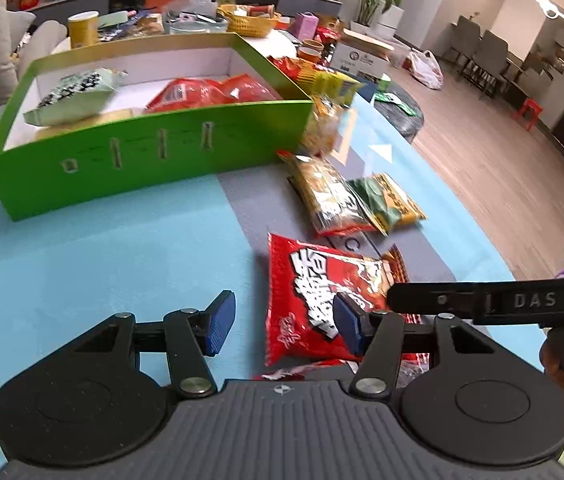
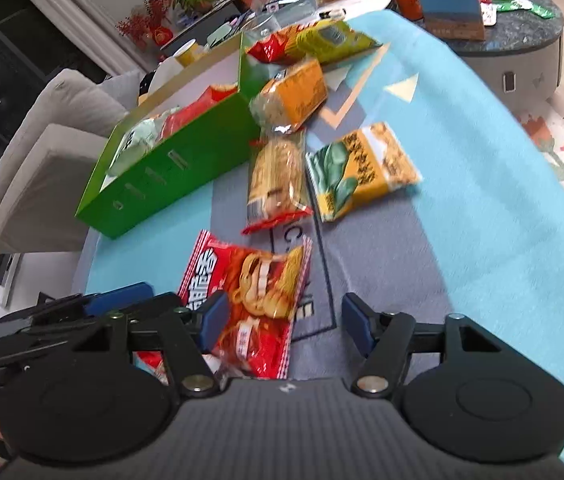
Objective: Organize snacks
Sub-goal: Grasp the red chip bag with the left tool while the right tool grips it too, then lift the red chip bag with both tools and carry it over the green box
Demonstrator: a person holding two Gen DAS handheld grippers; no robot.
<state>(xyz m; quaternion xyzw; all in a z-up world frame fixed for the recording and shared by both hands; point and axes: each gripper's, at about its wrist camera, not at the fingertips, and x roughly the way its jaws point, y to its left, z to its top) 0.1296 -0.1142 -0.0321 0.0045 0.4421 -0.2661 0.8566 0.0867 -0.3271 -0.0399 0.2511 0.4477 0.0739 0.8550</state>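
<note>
A red noodle packet (image 1: 306,300) (image 2: 250,292) lies flat on the blue-and-grey cloth, close in front of both grippers. My left gripper (image 1: 284,328) hovers over the packet's left part with its jaws apart and nothing pressed between them. My right gripper (image 2: 285,328) also stands open, its left finger (image 2: 214,326) over the packet's right half. The green box (image 1: 142,152) (image 2: 170,160) sits behind to the left, holding a pale green packet (image 1: 78,96) and red packets (image 1: 210,92). The other gripper's body shows at the edge of each view.
A clear yellow packet (image 2: 278,180), a green-and-yellow packet (image 2: 362,168) and an orange packet (image 2: 294,96) lie right of the box, with more behind. A dark round side table (image 2: 522,36) carries a cardboard box (image 2: 450,4). Grey cushions (image 2: 42,160) stand beyond the table's left edge.
</note>
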